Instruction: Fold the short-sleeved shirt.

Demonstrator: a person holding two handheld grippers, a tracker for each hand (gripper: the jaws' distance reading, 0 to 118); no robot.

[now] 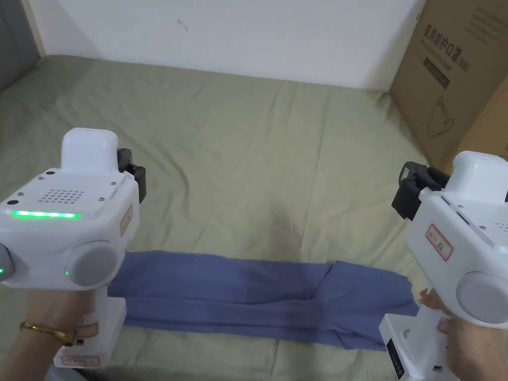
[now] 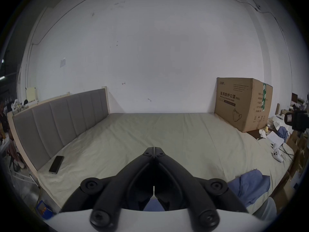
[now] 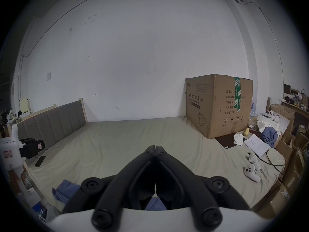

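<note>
Here the shirt [image 1: 258, 297] is laid as a long narrow band on the bed [image 1: 248, 149], while the left gripper [image 2: 154, 150] and right gripper [image 3: 155, 147] are held above it, jaws closed on nothing. The band could be pulled crooked if its ends are lifted unevenly.

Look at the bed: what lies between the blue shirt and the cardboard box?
Only bare green bedsheet, creased. The head view shows it between the blue shirt and the cardboard box; nothing rests on that stretch.
</note>
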